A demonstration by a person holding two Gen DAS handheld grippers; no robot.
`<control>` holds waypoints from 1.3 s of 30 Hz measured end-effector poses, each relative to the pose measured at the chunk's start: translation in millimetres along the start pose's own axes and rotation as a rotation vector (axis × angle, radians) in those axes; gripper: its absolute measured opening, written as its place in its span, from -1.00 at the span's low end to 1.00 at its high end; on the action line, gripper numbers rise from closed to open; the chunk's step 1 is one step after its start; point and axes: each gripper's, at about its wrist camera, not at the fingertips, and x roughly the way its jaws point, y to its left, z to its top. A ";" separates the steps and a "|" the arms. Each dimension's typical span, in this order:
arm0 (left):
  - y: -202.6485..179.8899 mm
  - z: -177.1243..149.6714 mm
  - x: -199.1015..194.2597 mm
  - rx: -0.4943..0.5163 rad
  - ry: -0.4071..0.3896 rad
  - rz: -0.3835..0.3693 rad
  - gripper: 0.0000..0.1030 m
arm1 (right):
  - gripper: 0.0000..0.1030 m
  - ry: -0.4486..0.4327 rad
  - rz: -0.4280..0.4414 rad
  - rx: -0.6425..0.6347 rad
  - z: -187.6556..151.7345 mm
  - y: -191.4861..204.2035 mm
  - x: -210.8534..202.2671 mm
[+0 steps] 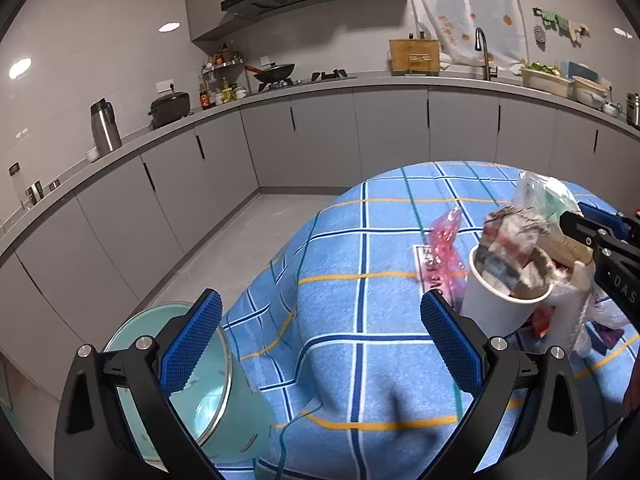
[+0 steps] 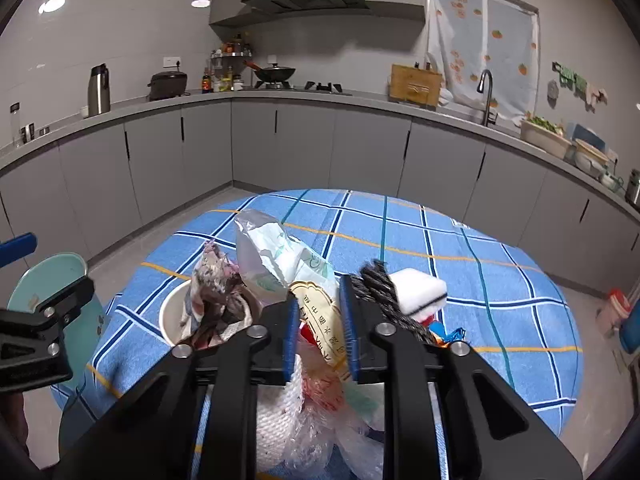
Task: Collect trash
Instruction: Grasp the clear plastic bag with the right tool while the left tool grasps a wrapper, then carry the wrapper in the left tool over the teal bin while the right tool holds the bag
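A white paper cup point(image 1: 498, 308) stuffed with crumpled wrappers stands on the blue checked tablecloth point(image 1: 360, 280); it also shows in the right wrist view point(image 2: 172, 316). My right gripper point(image 2: 320, 332) is shut on a bundle of trash: a gold-labelled packet point(image 2: 320, 316), plastic bags and white netting point(image 2: 280, 420). It holds the bundle just right of the cup. My left gripper point(image 1: 320, 336) is open and empty, left of the cup. A pink wrapper point(image 1: 446, 248) lies behind the cup. A teal trash bin point(image 1: 208, 396) stands beside the table, under my left gripper's left finger.
A white sponge point(image 2: 420, 290) and a dark rope point(image 2: 384, 296) lie on the table by the right gripper's right finger. A red-capped jar point(image 2: 614, 312) is at the far right. Grey kitchen cabinets point(image 1: 320, 136) and a counter ring the room.
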 end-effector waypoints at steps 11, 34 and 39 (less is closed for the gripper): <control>-49.0 27.3 -8.1 0.067 -0.054 -0.094 0.90 | -0.82 -0.122 -0.071 0.095 13.9 -32.8 -39.5; -107.7 47.3 14.8 0.169 -0.004 -0.274 -0.94 | -0.83 -0.150 -0.068 0.179 -4.8 -72.8 -52.0; -96.6 63.4 -10.9 0.146 -0.068 -0.284 -0.95 | -0.82 -0.171 -0.080 0.178 -3.2 -67.6 -61.1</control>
